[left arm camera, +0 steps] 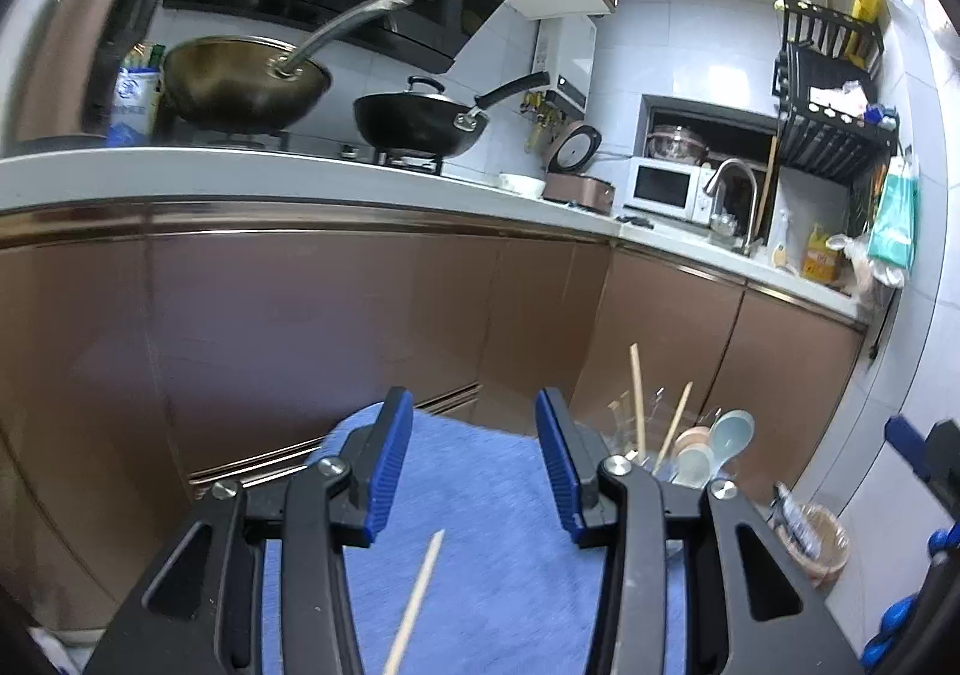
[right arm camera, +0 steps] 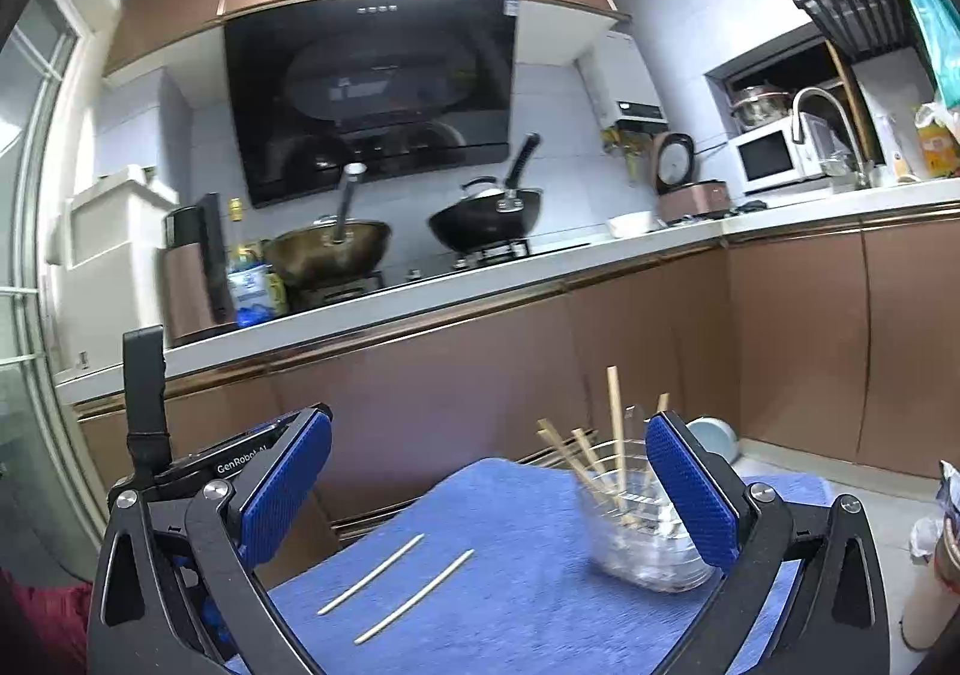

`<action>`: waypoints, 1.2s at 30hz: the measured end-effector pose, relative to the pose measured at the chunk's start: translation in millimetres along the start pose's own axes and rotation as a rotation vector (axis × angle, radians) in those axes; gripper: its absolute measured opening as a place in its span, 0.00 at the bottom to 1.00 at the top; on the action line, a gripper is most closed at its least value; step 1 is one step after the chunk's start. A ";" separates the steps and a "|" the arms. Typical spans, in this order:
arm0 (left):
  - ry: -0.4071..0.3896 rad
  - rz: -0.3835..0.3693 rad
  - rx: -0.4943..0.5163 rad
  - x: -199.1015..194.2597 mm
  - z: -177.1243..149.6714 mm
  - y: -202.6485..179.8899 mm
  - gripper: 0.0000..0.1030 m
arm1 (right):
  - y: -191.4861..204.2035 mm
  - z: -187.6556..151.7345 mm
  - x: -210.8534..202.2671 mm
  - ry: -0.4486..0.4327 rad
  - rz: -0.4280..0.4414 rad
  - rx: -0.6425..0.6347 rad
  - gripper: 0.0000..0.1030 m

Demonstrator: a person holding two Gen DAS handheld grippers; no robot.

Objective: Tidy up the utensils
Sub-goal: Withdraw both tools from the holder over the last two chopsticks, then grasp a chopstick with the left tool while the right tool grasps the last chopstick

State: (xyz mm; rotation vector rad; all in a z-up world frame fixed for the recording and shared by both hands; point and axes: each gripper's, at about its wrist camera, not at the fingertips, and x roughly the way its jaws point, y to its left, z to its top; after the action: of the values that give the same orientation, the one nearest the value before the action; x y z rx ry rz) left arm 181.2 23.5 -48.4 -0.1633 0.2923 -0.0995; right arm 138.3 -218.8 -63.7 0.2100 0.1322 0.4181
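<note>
A blue cloth (right arm camera: 528, 585) covers the surface below both grippers. Two loose wooden chopsticks (right arm camera: 372, 573) (right arm camera: 414, 597) lie side by side on it. To their right stands a clear holder (right arm camera: 636, 531) with several chopsticks and spoons upright in it. My right gripper (right arm camera: 489, 429) hangs open and wide above the cloth, its right finger in front of the holder, nothing between the pads. My left gripper (left arm camera: 474, 411) is open too, empty, above the cloth (left arm camera: 480, 495). One chopstick (left arm camera: 420, 597) lies under it. The holder (left arm camera: 666, 459) with pale spoons (left arm camera: 729, 435) shows just right of its right finger.
Brown cabinet doors (left arm camera: 360, 315) and a white counter (left arm camera: 300, 177) rise behind the cloth, with two woks (left arm camera: 246, 87) (left arm camera: 420, 117) on the stove. A sink tap (left arm camera: 732, 183) and microwave (left arm camera: 660, 186) sit at the right. A paper cup (left arm camera: 819, 543) stands right of the cloth.
</note>
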 end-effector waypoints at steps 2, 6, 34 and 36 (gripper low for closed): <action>0.014 0.017 0.015 -13.5 0.3 17.3 0.40 | 11.0 -3.1 -0.6 0.028 0.023 -0.003 1.00; 0.059 0.060 0.034 -26.9 3.1 52.9 0.40 | 34.9 -12.5 9.6 0.152 0.012 -0.033 1.00; 0.877 -0.081 0.093 222.8 -106.8 116.9 0.25 | 19.6 -150.0 268.3 0.904 0.008 0.165 0.28; 0.898 -0.082 0.093 229.4 -109.9 118.8 0.21 | 18.0 -160.0 292.9 0.956 -0.005 0.178 0.28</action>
State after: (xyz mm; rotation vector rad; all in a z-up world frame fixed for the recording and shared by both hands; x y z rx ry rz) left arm 376.2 96.4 -236.8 -0.0280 1.1752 -0.2665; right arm 369.4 -53.1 -239.4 0.1694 1.1109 0.4750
